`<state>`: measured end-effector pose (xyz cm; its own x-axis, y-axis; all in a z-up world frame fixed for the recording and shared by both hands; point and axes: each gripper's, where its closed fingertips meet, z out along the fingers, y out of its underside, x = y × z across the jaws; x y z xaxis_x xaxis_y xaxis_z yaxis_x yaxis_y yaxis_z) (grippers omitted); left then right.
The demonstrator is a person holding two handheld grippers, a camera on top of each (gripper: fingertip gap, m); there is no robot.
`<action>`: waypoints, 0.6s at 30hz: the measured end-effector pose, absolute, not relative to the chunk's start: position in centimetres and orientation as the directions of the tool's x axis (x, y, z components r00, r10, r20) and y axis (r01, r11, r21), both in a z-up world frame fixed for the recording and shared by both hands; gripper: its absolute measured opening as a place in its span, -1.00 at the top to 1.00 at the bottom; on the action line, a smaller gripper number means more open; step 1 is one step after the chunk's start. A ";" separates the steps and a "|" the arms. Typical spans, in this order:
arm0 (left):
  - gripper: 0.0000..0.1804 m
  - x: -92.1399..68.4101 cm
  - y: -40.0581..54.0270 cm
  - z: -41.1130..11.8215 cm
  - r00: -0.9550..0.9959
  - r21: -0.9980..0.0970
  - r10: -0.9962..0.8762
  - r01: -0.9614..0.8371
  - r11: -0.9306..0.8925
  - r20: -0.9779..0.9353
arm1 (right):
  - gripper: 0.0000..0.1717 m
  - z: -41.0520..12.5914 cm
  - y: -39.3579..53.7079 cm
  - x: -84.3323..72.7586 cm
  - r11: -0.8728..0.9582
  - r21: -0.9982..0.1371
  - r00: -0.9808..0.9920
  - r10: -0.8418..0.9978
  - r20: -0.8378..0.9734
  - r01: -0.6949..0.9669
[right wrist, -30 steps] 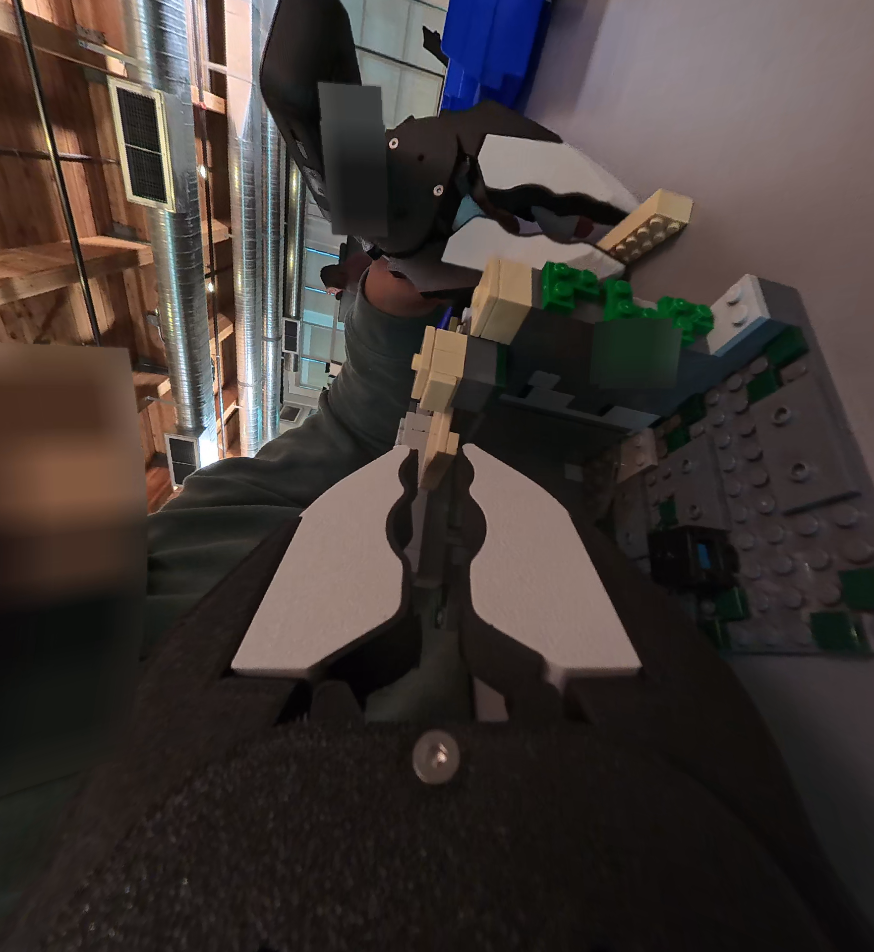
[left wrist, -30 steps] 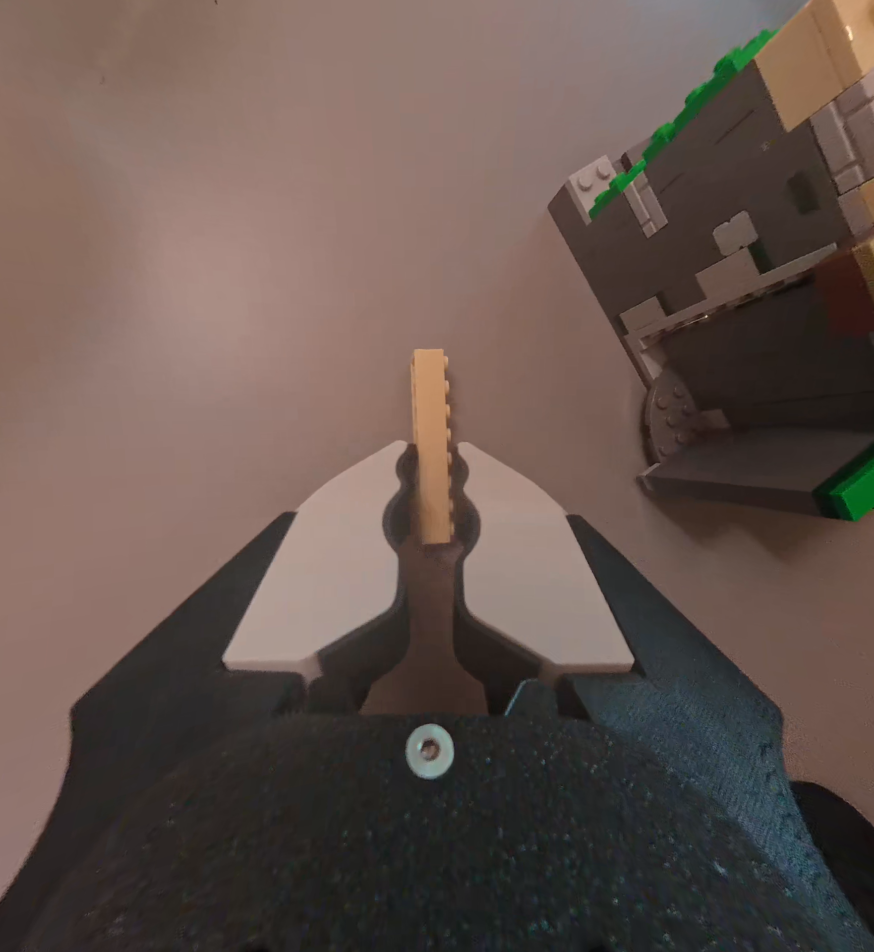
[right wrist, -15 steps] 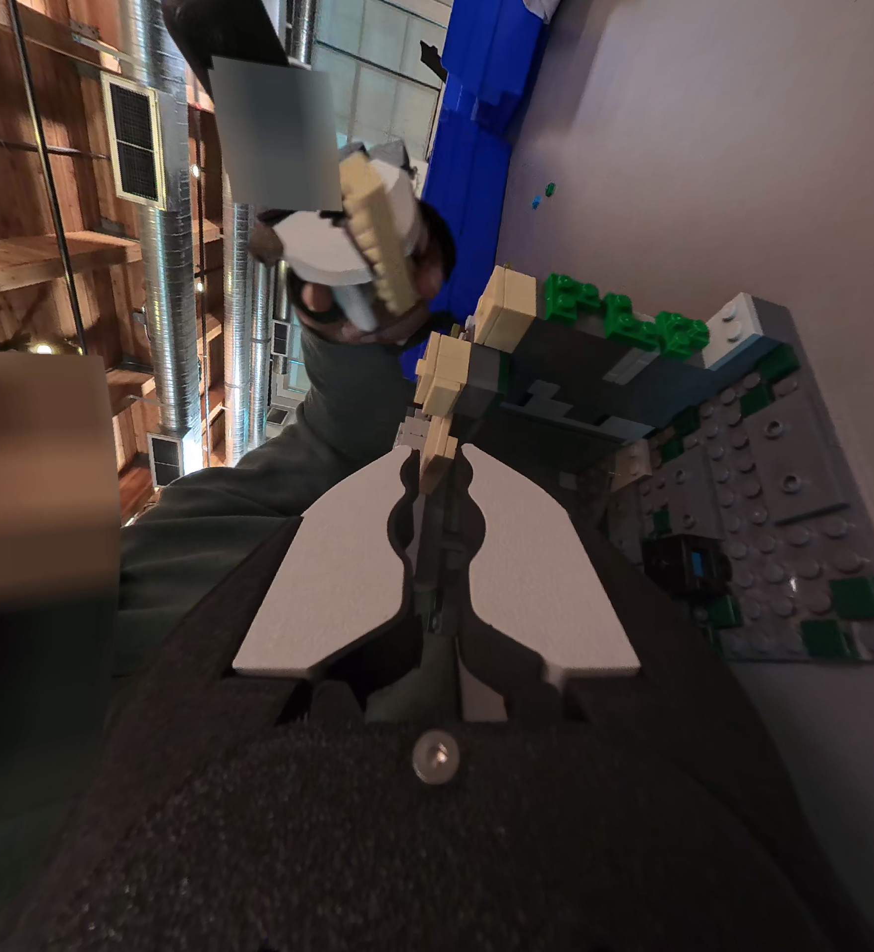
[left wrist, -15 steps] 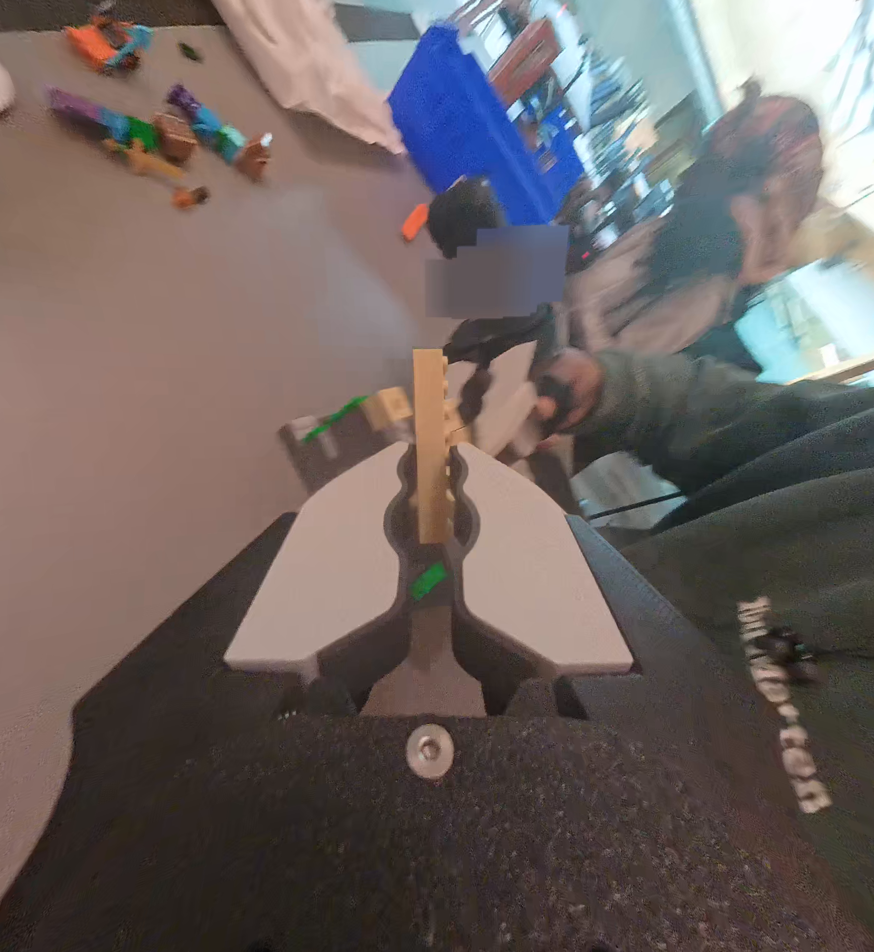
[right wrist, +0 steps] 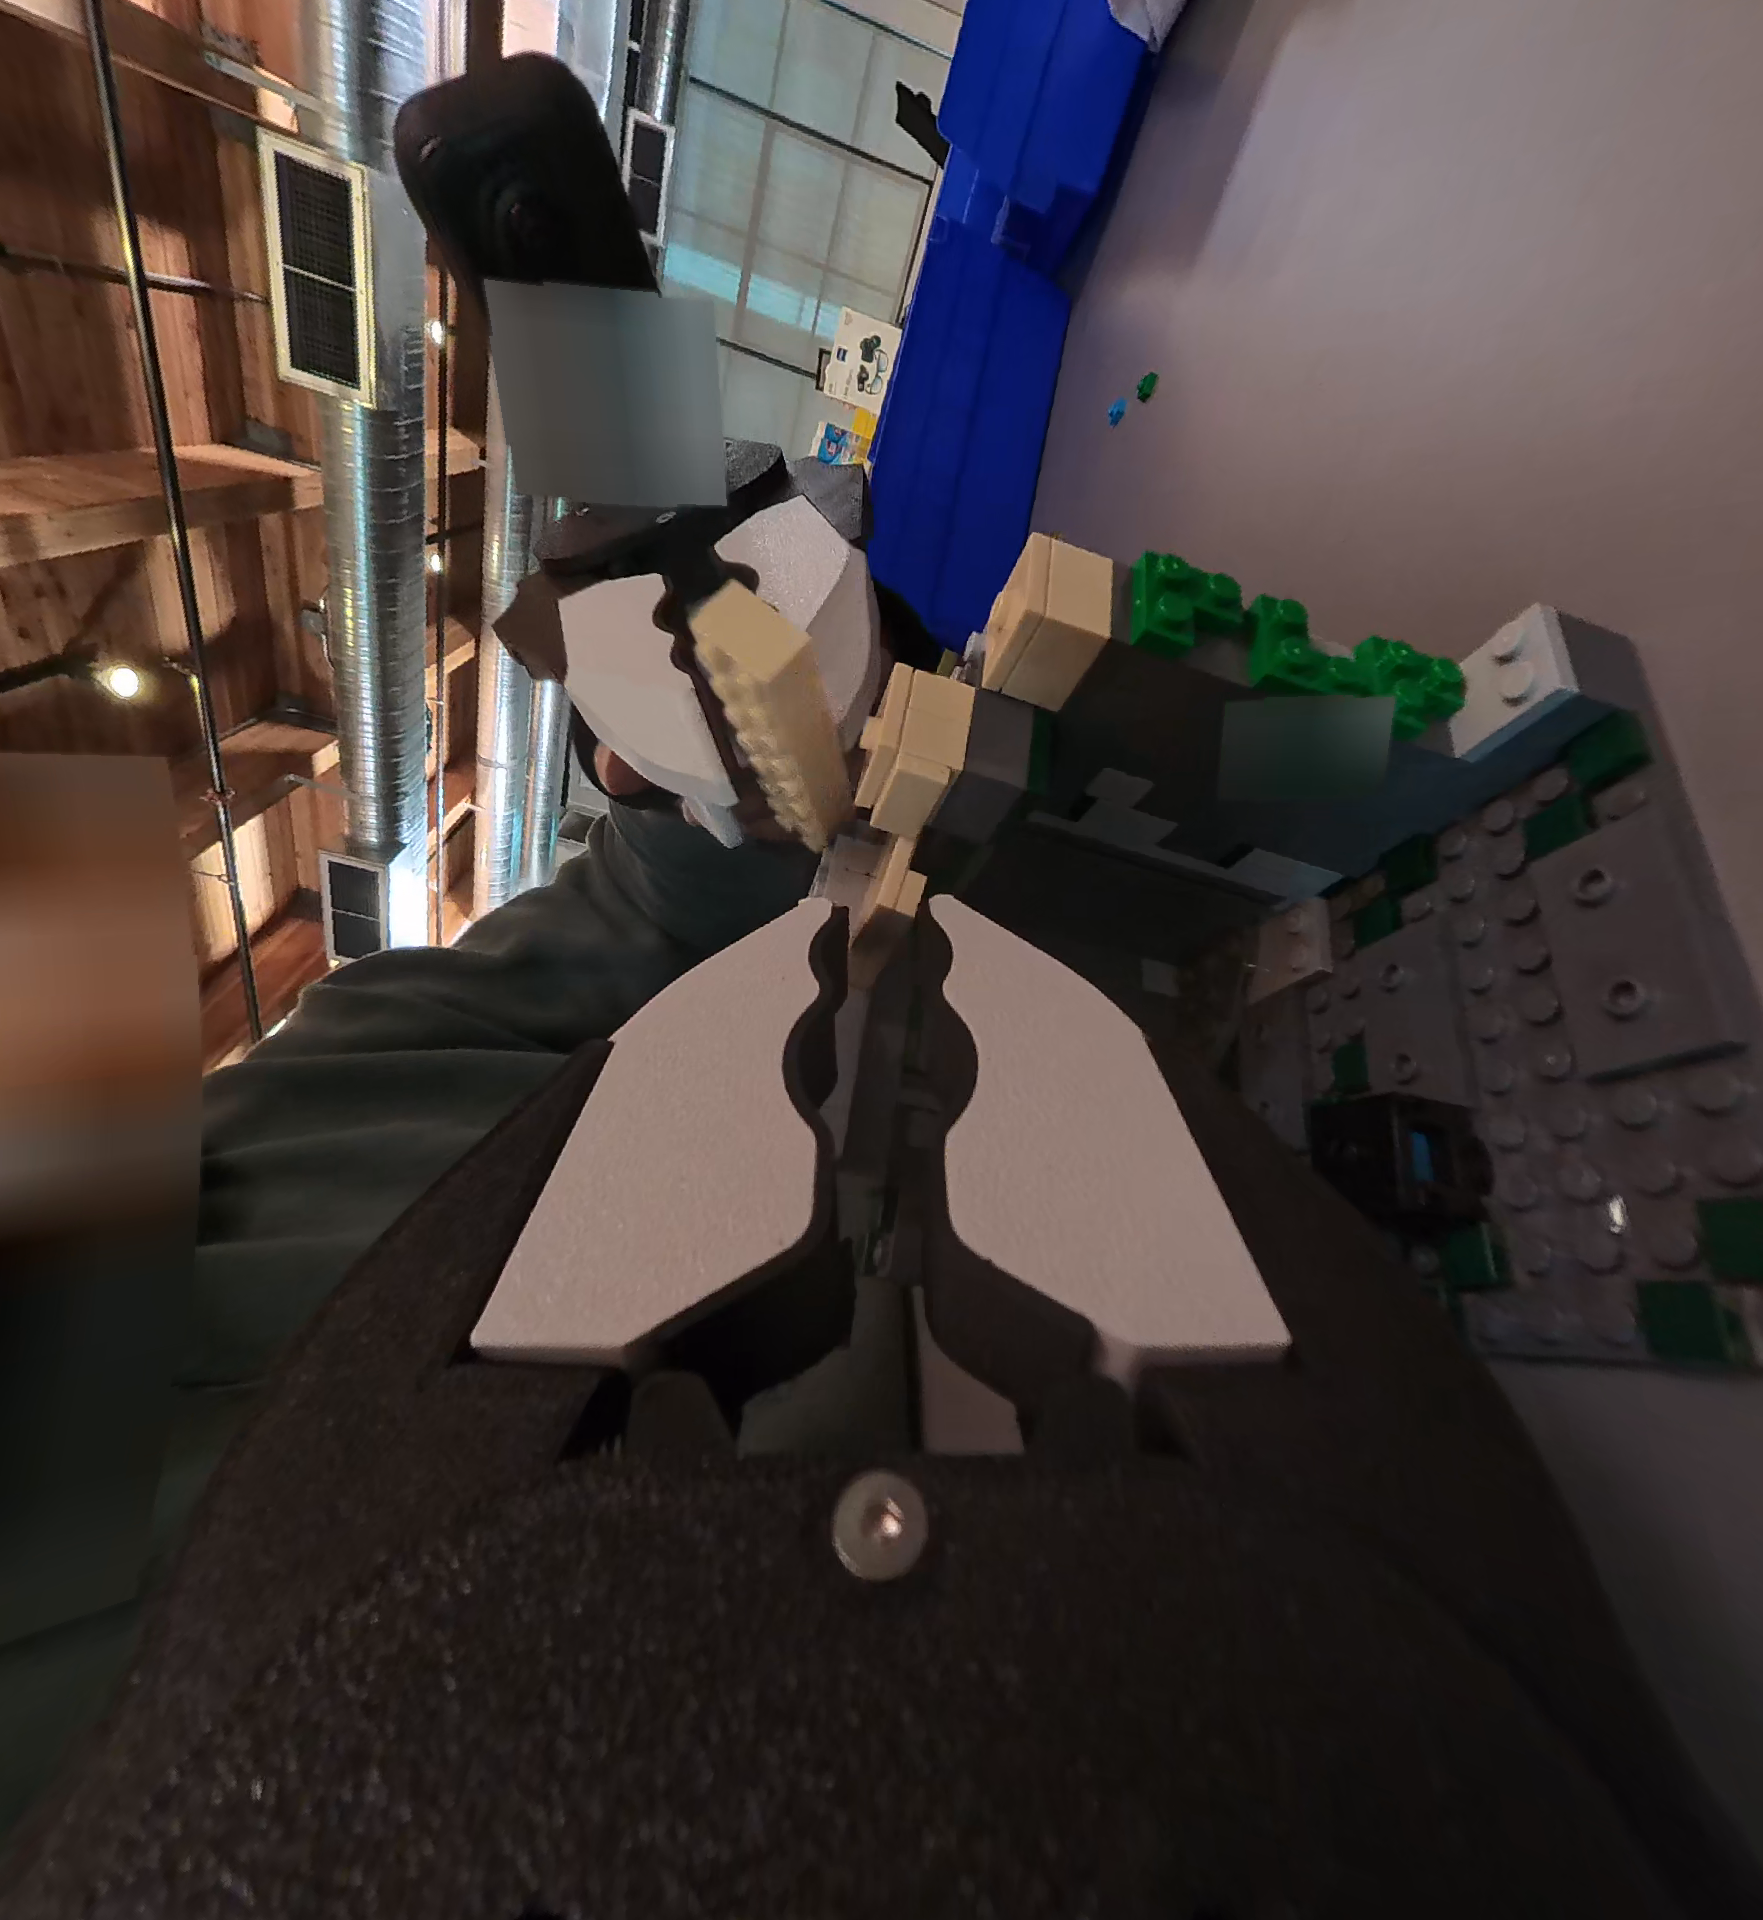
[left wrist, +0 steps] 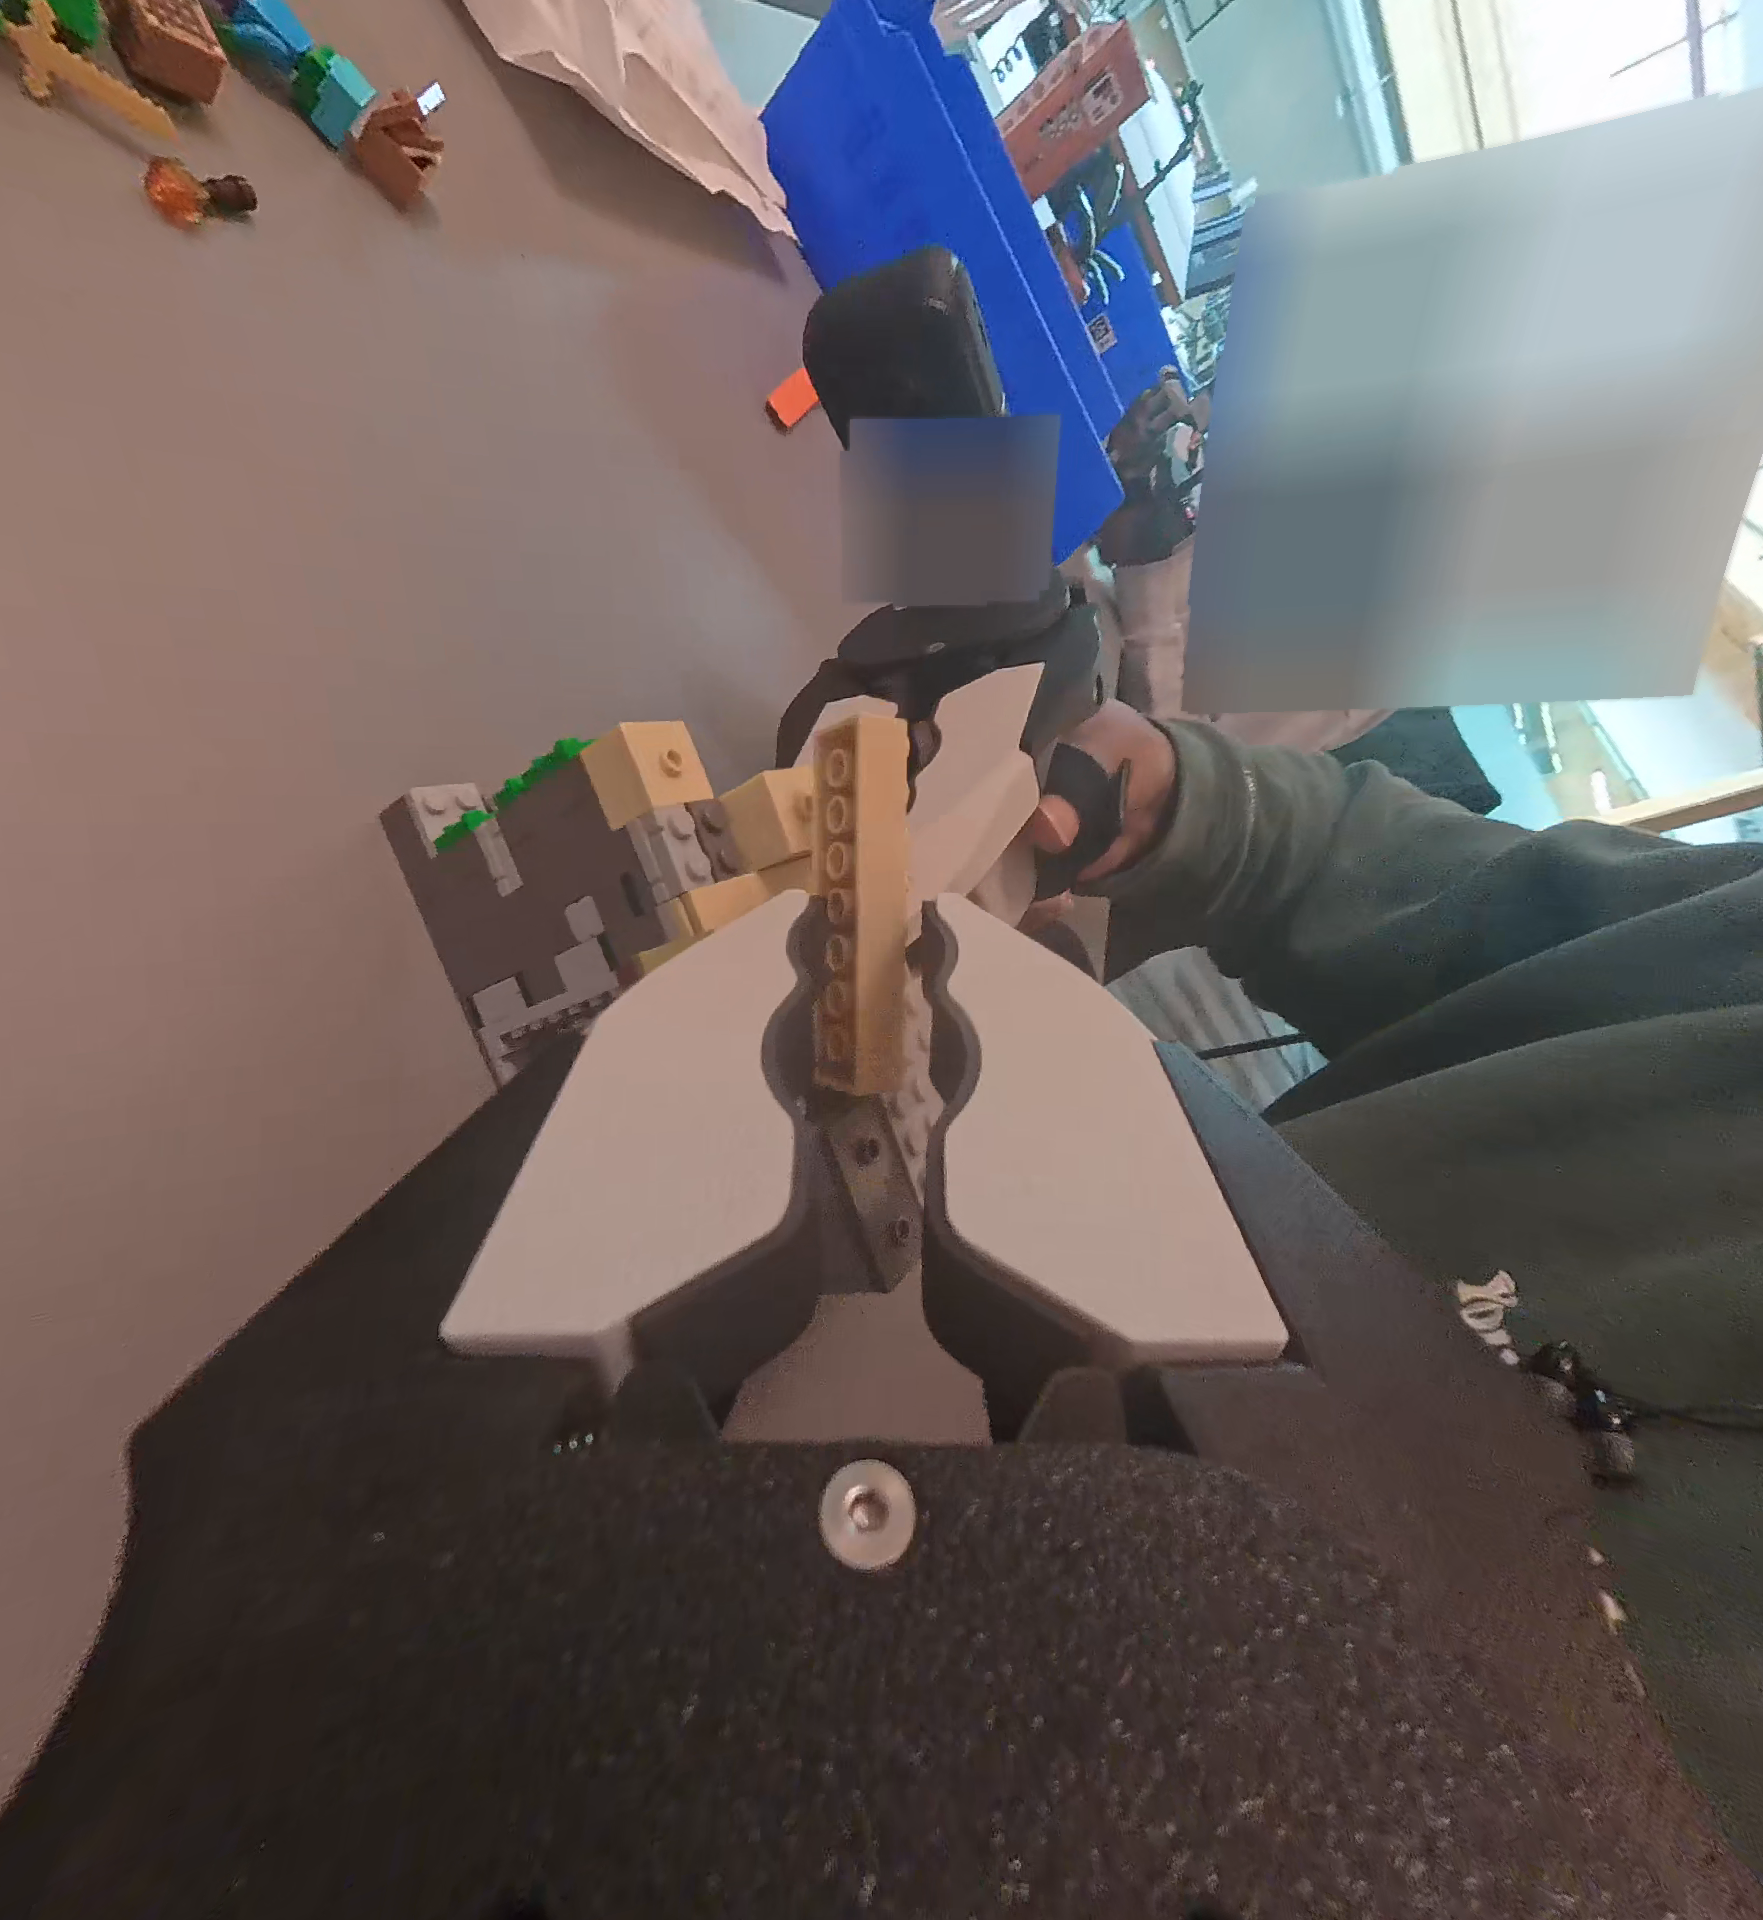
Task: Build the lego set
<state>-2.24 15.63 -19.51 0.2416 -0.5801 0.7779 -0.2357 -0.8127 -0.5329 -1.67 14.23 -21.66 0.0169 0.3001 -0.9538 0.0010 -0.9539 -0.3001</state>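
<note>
Two hand-held grippers meet tip to tip. The left gripper (left wrist: 861, 935) clamps a long tan brick (left wrist: 856, 904) between its white fingers (left wrist: 690, 1122); the right gripper (right wrist: 882, 920), gripped by a green-sleeved hand (left wrist: 1095, 821), pinches a brick model's tan edge (right wrist: 892, 904).

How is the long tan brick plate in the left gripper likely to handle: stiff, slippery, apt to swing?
The tan plate looks like rigid moulded plastic, so probably stiff and light. The left gripper holds it near one end, most of it jutting forward, so a knock could likely pivot it. It already sits tilted between the fingers, so smooth sides may slip.
</note>
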 end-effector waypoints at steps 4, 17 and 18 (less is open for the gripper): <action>0.77 -2.5 15.6 -19.9 0.266 -0.571 -0.624 -0.255 -0.780 0.735 | 0.87 -21.6 14.2 -1.8 -0.954 -0.299 0.012 0.299 -0.954 0.003; 0.63 -3.8 15.1 -19.5 0.275 -0.733 -0.925 -0.566 -0.377 0.263 | 0.87 -21.7 14.2 -1.8 -0.955 -0.296 0.017 0.296 -0.955 0.001; 0.63 -3.6 15.2 -19.5 0.269 -0.731 -0.938 -0.592 -0.339 0.217 | 0.87 -21.7 14.2 -1.8 -0.955 -0.297 0.017 0.297 -0.955 0.000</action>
